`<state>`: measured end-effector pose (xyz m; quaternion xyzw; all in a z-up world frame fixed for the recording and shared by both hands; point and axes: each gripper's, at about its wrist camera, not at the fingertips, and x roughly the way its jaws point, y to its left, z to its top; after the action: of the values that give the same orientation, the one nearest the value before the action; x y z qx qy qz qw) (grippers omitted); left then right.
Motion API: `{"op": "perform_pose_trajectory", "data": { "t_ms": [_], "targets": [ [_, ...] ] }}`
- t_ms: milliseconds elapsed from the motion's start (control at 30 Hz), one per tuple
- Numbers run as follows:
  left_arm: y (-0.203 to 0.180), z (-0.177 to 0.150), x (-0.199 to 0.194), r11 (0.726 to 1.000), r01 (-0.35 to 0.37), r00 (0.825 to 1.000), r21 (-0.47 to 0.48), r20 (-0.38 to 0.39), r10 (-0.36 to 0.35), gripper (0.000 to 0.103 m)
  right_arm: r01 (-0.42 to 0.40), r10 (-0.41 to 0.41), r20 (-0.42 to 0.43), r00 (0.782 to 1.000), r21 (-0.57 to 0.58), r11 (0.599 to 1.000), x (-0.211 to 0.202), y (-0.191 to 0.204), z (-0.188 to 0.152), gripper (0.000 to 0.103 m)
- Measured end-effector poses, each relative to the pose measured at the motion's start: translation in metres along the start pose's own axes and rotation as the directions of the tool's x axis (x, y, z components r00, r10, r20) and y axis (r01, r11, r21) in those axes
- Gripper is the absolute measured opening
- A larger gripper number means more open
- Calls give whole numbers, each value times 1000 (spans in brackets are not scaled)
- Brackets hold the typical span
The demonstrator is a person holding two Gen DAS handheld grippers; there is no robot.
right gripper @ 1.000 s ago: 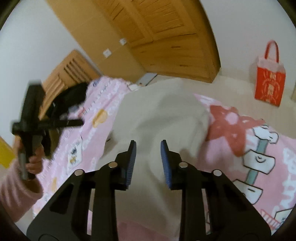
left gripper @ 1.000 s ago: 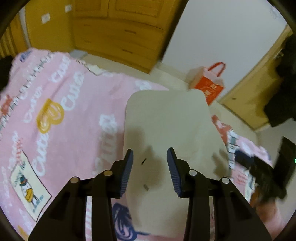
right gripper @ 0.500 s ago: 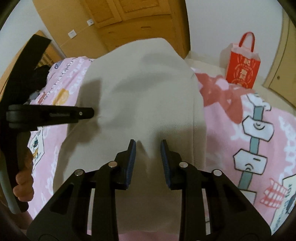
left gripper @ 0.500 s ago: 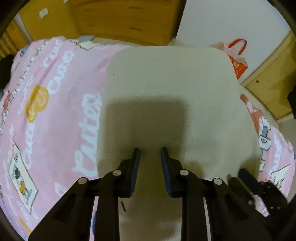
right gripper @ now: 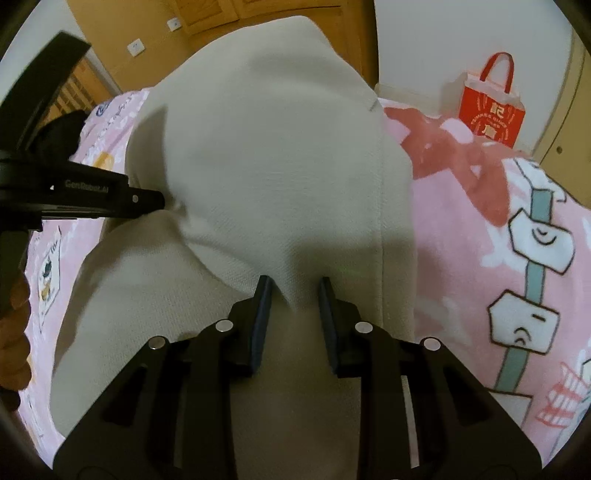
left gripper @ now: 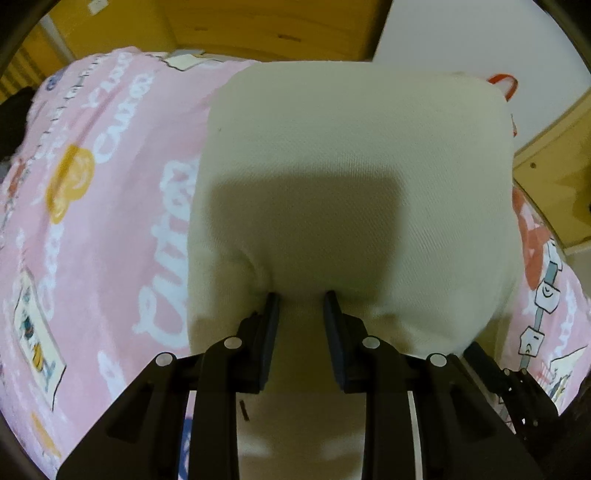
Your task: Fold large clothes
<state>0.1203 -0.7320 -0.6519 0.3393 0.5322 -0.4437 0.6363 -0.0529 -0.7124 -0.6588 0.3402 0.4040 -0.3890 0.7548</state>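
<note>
A large cream garment point(left gripper: 351, 155) lies on a pink printed bedspread point(left gripper: 92, 229); its near part is lifted and doubled over. My left gripper point(left gripper: 301, 304) is shut on the garment's near edge, with cloth bunched between its fingers. My right gripper point(right gripper: 293, 291) is shut on another part of the same edge of the garment point(right gripper: 266, 155). The left gripper also shows in the right wrist view point(right gripper: 147, 201), pinching the cloth at the left side. The layers beneath the lifted cloth are hidden.
A red paper bag point(right gripper: 493, 107) stands on the floor beyond the bed. A wooden wardrobe point(left gripper: 277, 26) and a door point(left gripper: 554, 184) are behind. A dark garment point(right gripper: 61, 129) lies at the bed's far left by the headboard.
Both grippers went from open above the flat garment to shut on its near edge. They have lifted the cloth and carried it forward, so it now fills both views.
</note>
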Motion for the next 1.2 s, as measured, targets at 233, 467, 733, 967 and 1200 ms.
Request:
{"op": "perform_pose_trajectory", "data": {
  "t_ms": [233,467,733,967,1200],
  "targets": [
    [-11,-72,-49,998,19,994,-54,112,-13,25,49,-50,9,999,23,999,-31,-2,-26,27],
    [-4,-127,-44,992,94,990,-85,116,-84,34,90,-89,25,996,-23,996,-42,-3,-70,27],
    [-17,-123,-24,998,-10,993,-65,117,18,34,134,-134,1,991,-55,990,-18,2,-61,30],
    [-16,-115,-27,998,-30,994,-51,99,35,38,61,-62,28,998,31,998,-22,-14,-61,32],
    [-16,-119,-45,997,-76,987,-34,138,80,62,89,-86,-56,995,60,994,-28,-10,-49,33]
  ]
}}
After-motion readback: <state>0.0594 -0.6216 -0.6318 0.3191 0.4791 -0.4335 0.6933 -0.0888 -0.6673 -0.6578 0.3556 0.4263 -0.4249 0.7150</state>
